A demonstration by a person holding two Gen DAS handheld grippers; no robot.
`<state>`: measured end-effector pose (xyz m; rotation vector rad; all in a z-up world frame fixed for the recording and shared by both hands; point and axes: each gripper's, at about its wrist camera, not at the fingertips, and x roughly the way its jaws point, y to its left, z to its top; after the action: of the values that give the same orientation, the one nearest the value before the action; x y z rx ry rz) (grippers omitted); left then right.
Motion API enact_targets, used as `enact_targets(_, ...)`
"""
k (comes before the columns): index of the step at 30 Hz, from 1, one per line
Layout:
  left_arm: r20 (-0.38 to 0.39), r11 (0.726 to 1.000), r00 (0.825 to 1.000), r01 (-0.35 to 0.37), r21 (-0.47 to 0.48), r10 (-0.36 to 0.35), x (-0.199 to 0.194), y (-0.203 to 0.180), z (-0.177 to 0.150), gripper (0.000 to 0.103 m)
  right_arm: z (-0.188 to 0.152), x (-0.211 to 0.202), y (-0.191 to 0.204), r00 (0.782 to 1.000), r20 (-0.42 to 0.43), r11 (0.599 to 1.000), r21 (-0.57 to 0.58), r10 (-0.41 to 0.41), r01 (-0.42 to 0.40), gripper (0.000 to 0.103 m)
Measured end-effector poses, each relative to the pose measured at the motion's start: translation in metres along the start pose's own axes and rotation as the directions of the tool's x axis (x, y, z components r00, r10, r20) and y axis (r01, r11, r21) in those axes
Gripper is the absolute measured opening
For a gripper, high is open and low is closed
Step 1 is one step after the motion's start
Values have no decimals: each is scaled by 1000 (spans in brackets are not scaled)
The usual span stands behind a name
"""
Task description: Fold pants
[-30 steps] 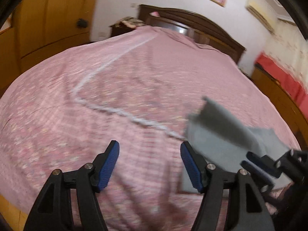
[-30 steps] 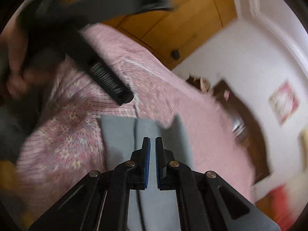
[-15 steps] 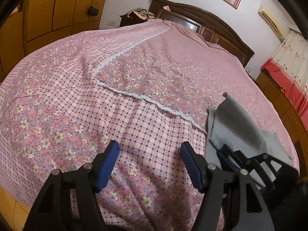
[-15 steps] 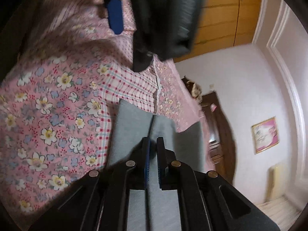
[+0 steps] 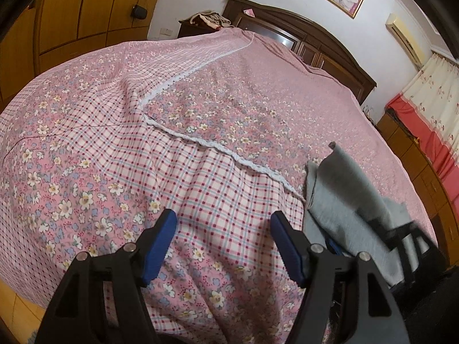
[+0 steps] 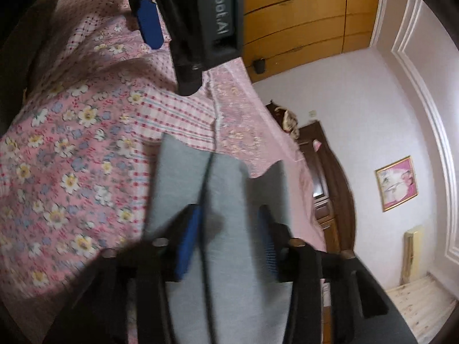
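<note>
The grey pants (image 5: 341, 197) lie folded on the pink bed at the right of the left wrist view. They also show in the right wrist view (image 6: 200, 200), with one corner sticking up at the far end. My left gripper (image 5: 223, 240) is open and empty over the checked bedspread, to the left of the pants. My right gripper (image 6: 229, 238) is open, its blue pads (image 6: 188, 243) spread on either side of the pants, just above them. It also shows blurred in the left wrist view (image 5: 401, 238).
The pink floral bedspread (image 5: 229, 100) covers the whole bed, with a white lace seam (image 5: 218, 146). A dark wooden headboard (image 5: 301, 37) stands at the far end. Wooden wardrobes (image 5: 71, 14) stand to the left. A red-trimmed curtain (image 5: 430, 114) hangs at the right.
My right gripper has opened and let go of the pants. My left gripper has stayed open and moved little.
</note>
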<state>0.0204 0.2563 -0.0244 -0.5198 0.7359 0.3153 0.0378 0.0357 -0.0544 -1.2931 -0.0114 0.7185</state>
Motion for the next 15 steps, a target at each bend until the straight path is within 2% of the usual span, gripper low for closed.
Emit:
enact_targets(4, -1, 1000, 1000, 1, -3, -1, -1, 0, 0, 72, 1, 6, -6, 1000, 0, 1000, 5, -3, 3, 42)
enact_targets(6, -1, 1000, 1000, 2, -4, -2, 0, -1, -1, 72, 5, 10, -8, 999, 9, 999, -5, -37, 37, 19)
enact_targets(7, -1, 1000, 1000, 4, -5, -4, 0, 0, -1, 71, 4, 9, -7, 999, 17, 999, -12, -40, 40, 3)
enact_targets(10, -2, 1000, 1000, 7, -8, -7, 0, 2, -1, 71, 3, -4, 2, 995, 75, 996, -51, -69, 73, 3)
enact_targets(15, -3, 1000, 1000, 1, -5, -1, -1, 1, -1, 72, -5, -41, 18, 978, 210, 991, -127, -12, 40, 3)
